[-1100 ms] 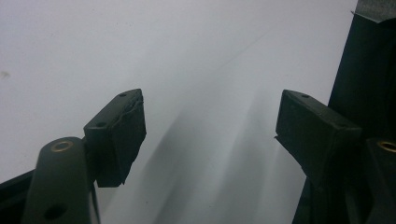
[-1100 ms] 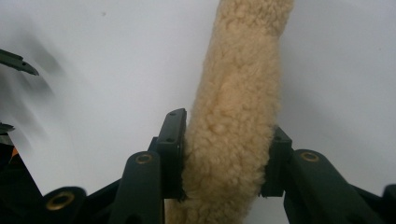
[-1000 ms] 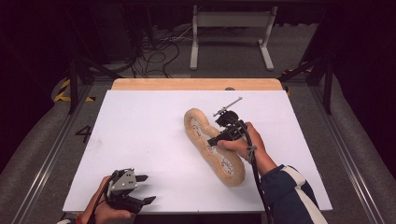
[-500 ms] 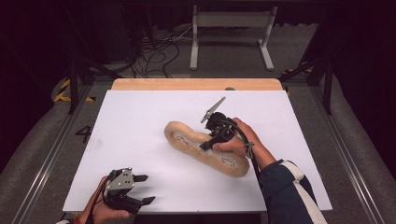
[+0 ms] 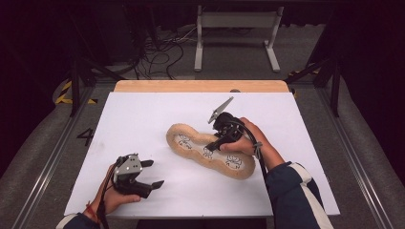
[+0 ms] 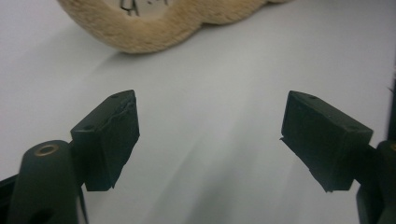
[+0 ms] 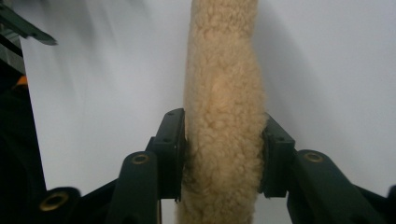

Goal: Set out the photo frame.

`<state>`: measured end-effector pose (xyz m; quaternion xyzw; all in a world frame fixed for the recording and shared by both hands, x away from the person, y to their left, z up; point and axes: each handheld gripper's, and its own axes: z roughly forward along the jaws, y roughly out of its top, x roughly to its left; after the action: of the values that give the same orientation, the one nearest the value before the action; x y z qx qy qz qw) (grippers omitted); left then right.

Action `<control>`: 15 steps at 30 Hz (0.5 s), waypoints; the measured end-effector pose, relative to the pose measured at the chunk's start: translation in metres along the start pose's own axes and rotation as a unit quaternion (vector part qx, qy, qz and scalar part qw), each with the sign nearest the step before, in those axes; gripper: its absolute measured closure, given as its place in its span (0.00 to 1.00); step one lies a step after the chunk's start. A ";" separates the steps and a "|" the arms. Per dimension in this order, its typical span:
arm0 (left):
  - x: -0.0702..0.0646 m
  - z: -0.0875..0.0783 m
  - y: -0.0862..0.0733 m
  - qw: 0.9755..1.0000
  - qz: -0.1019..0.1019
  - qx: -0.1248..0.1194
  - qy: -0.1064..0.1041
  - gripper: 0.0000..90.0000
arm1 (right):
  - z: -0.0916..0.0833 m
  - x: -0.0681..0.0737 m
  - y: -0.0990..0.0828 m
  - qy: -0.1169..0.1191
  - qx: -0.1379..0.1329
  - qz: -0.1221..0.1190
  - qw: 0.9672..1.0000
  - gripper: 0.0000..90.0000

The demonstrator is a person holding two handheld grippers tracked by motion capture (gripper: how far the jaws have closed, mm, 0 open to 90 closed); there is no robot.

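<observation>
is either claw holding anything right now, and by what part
The right claw is shut on the fuzzy tan insole, pinching its rim near the narrow middle. The left claw is open and holds nothing.

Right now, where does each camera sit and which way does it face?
High view: above the person's side, facing forward and down on the white table; both hands and sleeves show.
Left gripper view: on the left gripper, along its parted fingers toward the long tan fleece pad.
Right gripper view: on the right gripper, fingers clamping the pad.
All three share the pad.
</observation>
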<state>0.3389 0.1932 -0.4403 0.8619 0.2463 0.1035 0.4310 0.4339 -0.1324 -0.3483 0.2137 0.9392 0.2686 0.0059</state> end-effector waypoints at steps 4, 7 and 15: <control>0.021 0.011 0.012 0.999 -0.033 -0.025 0.004 0.19 | -0.012 -0.005 -0.008 -0.007 -0.049 0.022 0.999 0.57; 0.034 0.019 0.022 0.998 -0.045 -0.036 0.019 0.19 | -0.023 -0.005 -0.017 -0.023 -0.079 0.039 0.996 0.52; 0.048 0.047 0.039 0.999 -0.038 -0.022 0.030 0.20 | -0.040 0.022 -0.059 -0.140 -0.128 0.029 0.981 0.49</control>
<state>0.4112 0.1658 -0.4397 0.8388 0.2894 0.1184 0.4457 0.3856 -0.1892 -0.3417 0.2743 0.8801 0.3542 0.1571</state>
